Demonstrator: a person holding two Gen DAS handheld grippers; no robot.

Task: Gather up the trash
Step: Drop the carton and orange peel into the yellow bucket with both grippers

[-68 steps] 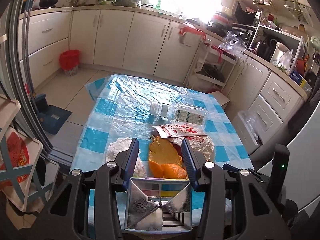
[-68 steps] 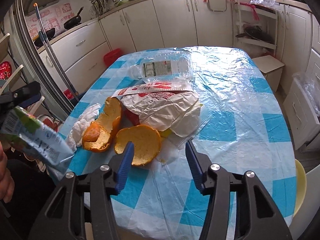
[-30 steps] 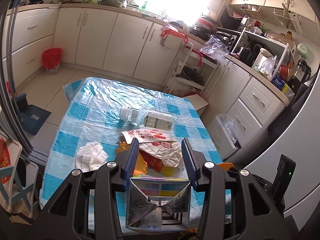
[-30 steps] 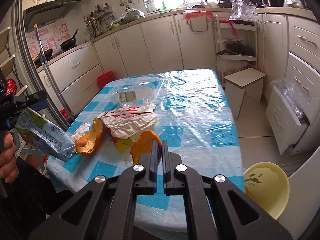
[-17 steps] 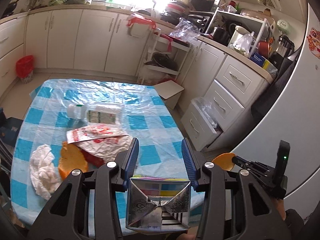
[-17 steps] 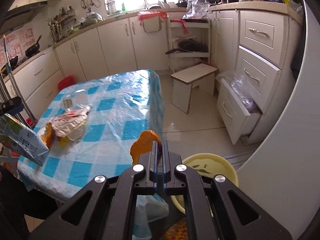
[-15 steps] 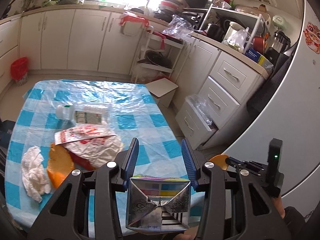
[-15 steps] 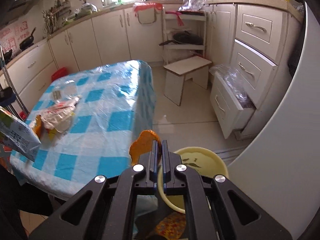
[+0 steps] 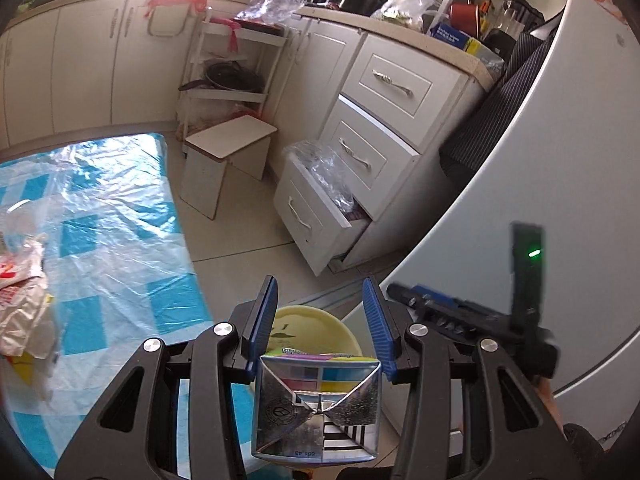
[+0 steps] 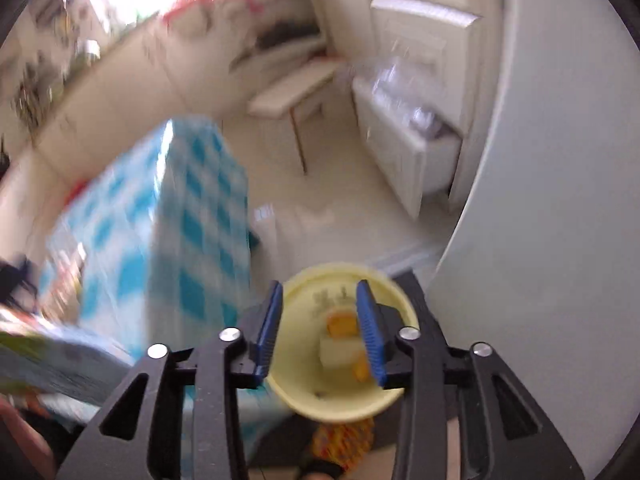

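Observation:
My left gripper (image 9: 320,316) is shut on a drink carton (image 9: 316,404) and holds it above a yellow trash bin (image 9: 316,330) on the floor beside the table. My right gripper (image 10: 320,324) is open and empty right over the same bin (image 10: 340,400). An orange peel (image 10: 340,326) lies inside the bin. The right wrist view is blurred. The carton (image 10: 44,360) and left gripper show blurred at its left edge. The right gripper body (image 9: 460,316) shows in the left wrist view.
The table with the blue checked cloth (image 9: 100,240) is on the left, with crumpled paper wrappers (image 9: 20,304) on it. A white stool (image 9: 228,160), an open drawer (image 9: 320,216) and a fridge wall (image 9: 520,160) surround the bin.
Both grippers swung right, from the table to over the bin. My right gripper opened and the orange peel it held dropped into the bin. The left still grips the carton.

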